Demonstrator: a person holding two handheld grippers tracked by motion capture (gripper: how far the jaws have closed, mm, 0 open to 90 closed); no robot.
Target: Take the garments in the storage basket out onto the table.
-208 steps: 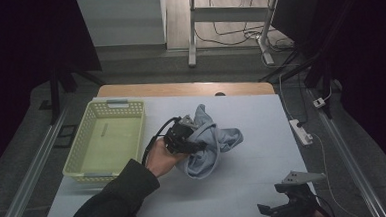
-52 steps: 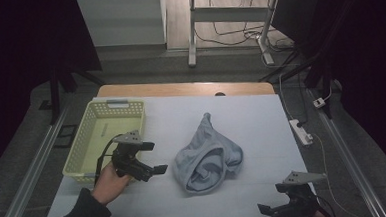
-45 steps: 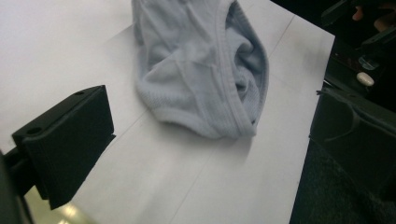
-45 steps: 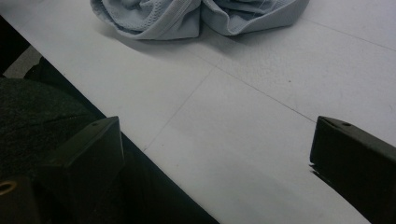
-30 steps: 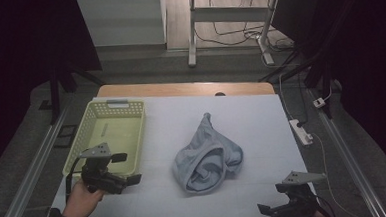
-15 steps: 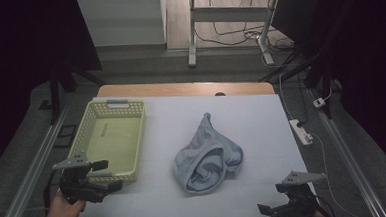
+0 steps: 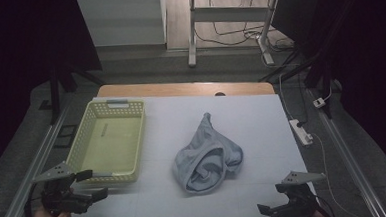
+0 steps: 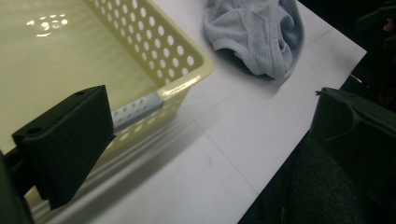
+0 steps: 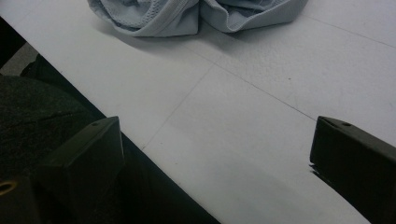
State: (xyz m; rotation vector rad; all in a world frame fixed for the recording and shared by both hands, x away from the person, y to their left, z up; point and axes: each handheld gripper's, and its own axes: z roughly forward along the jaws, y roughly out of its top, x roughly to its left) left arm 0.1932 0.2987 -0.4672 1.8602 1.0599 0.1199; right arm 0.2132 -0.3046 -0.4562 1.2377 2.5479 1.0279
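A crumpled light blue garment [image 7: 208, 155] lies in the middle of the white table, touched by neither gripper. Left of it stands an empty yellow perforated basket [image 7: 107, 143]. My left gripper [image 7: 92, 185] is at the table's front left corner, just in front of the basket, open with nothing between its jaws. In the left gripper view the basket's corner [image 8: 201, 70] is close and the garment [image 8: 261, 32] lies farther off. My right gripper [image 7: 269, 209] rests at the front right edge, open and empty. The right gripper view has the garment [image 9: 187, 11] ahead of the wide-apart jaws.
A white power strip [image 7: 301, 132] lies beside the table's right edge. A wooden strip [image 7: 180, 88] runs along the far edge. Metal rails [image 7: 29, 172] flank the table, and desk legs with cables stand beyond it.
My left gripper let go of the garment and pulled back left and toward the person, past the basket to the front corner. The garment lies still. The right gripper has not moved.
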